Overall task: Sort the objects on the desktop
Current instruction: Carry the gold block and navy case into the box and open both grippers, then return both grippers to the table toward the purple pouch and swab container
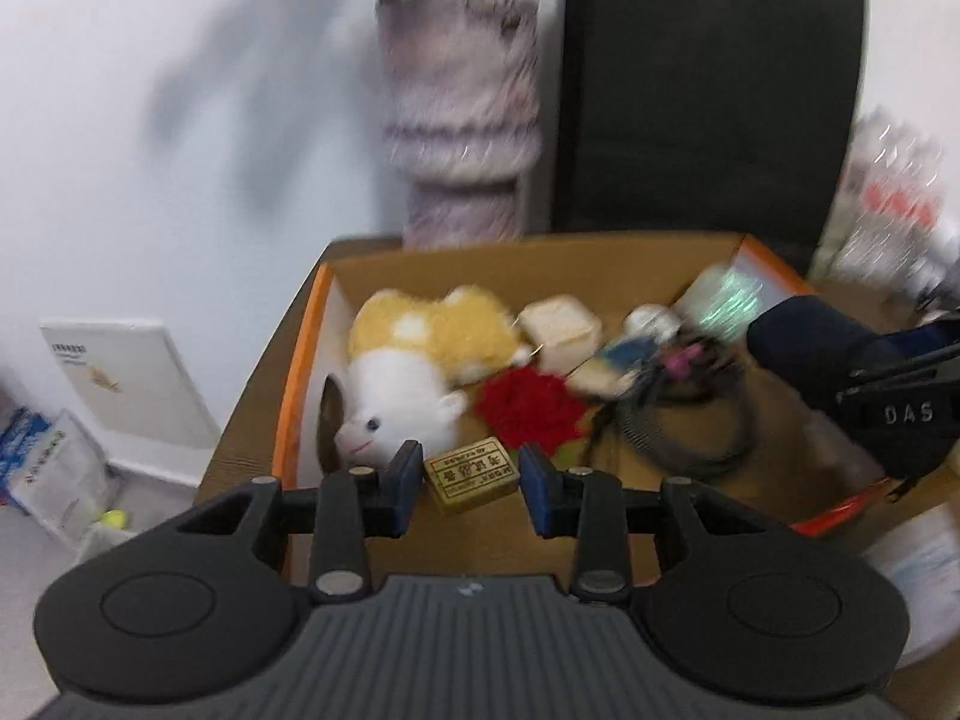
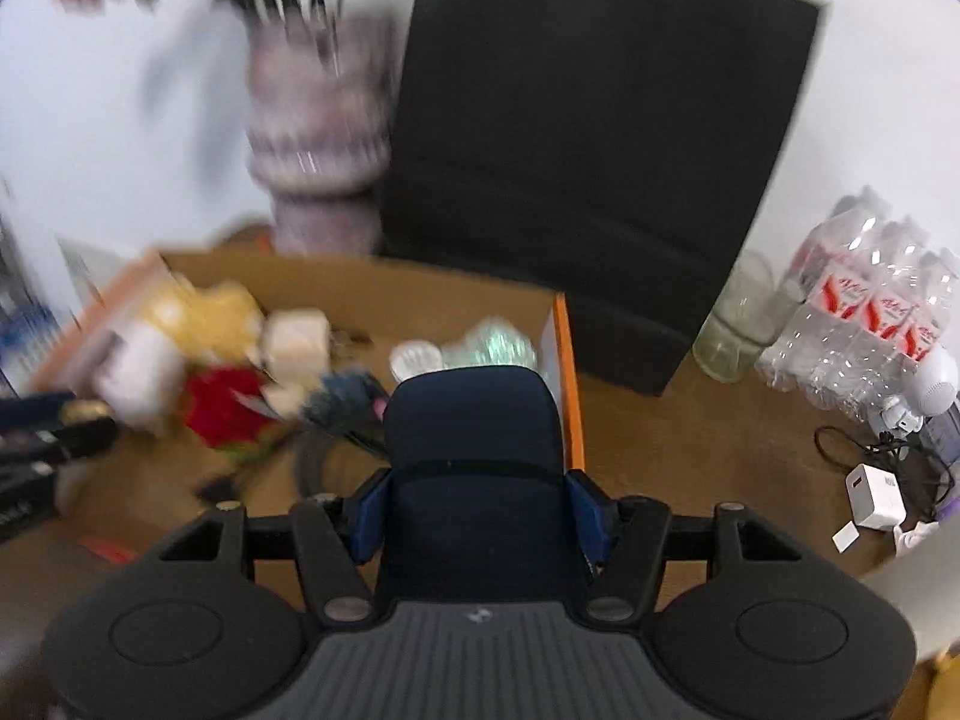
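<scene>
A cardboard box (image 1: 540, 252) with orange flaps holds a yellow plush (image 1: 432, 330), a white plush (image 1: 396, 408), a red flower (image 1: 528, 408), a cream cube (image 1: 561, 324), a black cable coil (image 1: 684, 432) and other small things. My left gripper (image 1: 471, 477) hovers over the box's near edge, open, with a small wooden stamp block (image 1: 471, 476) loose between its pads. My right gripper (image 2: 477, 507) is shut on a dark navy case (image 2: 474, 456) and holds it over the box's right side (image 2: 567, 372). The case also shows in the left wrist view (image 1: 822, 342).
A marbled vase (image 1: 462, 120) and a black bag (image 1: 708, 96) stand behind the box. Right of the box on the brown desk are a glass jar (image 2: 738, 318), a pack of water bottles (image 2: 864, 312), a white charger (image 2: 876, 495) and black cords.
</scene>
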Available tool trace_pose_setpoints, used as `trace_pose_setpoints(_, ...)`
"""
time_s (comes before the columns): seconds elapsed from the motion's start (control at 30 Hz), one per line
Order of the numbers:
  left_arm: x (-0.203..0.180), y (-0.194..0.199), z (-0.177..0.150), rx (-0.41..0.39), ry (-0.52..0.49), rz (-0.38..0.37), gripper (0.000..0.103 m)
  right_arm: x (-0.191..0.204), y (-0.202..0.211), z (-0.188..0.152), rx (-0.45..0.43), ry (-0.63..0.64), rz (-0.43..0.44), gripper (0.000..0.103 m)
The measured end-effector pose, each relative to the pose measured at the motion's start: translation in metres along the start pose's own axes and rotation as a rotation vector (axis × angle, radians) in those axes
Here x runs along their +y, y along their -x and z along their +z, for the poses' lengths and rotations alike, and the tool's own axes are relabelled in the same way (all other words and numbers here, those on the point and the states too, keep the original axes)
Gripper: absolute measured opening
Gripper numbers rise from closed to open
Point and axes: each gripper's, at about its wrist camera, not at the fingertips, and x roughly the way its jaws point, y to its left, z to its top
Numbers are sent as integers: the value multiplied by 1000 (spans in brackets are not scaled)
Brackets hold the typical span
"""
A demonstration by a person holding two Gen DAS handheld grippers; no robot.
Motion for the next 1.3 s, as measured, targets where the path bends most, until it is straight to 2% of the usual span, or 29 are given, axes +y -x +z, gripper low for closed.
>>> trace_pose_setpoints(0.07, 1, -6, -3, -2, -4, -24, 36, 6, -17, 1, 41, -6, 1, 60)
trace_pose_setpoints(0.13, 1, -15, -4, 29, 4, -31, 36, 12, -32, 0, 82, -3, 15, 60)
trace_pose_setpoints(0.23, 2, -26, -5, 58, 16, -24, 37, 15, -43, -1, 88, -12, 7, 60)
trace_pose_setpoints(0.3, 4, -31, -4, 65, 33, -21, 45, 14, -49, 1, 102, -28, 19, 61)
trace_pose_setpoints(0.33, 6, -32, -4, 69, 35, -28, 43, 14, -55, 1, 112, -40, 33, 62)
trace_pose_setpoints(0.37, 7, -30, -4, 72, 36, -39, 48, 12, -62, 0, 125, -62, 52, 63)
trace_pose_setpoints(0.43, 9, -22, -1, 54, 47, -48, 53, 17, -61, 0, 94, -37, 50, 64)
trace_pose_setpoints(0.5, 11, -11, 3, 25, 44, -33, 70, 12, -59, -1, 96, -75, 80, 65)
trace_pose_setpoints(0.63, 19, 12, 17, 14, 68, -33, 83, -9, -35, 8, 61, -187, 143, 67)
trace_pose_setpoints(0.7, 22, 23, 22, 7, 98, -16, 103, -18, -19, 16, 47, -225, 169, 73)
trace_pose_setpoints(0.8, 27, 39, 29, -13, 142, 14, 103, -25, 8, 28, 35, -236, 176, 79)
trace_pose_setpoints(0.93, 31, 57, 32, 29, 176, 25, 103, -24, 38, 34, 22, -190, 156, 86)
trace_pose_setpoints(1.03, 29, 71, 27, 36, 165, 23, 103, -22, 51, 29, 23, -179, 171, 88)
trace_pose_setpoints(1.17, 24, 97, 3, -21, 126, 26, 103, -15, 66, 7, -7, -157, 162, 90)
trace_pose_setpoints(1.3, 20, 125, -36, -106, 120, 46, 103, -7, 93, -36, -144, -143, 176, 94)
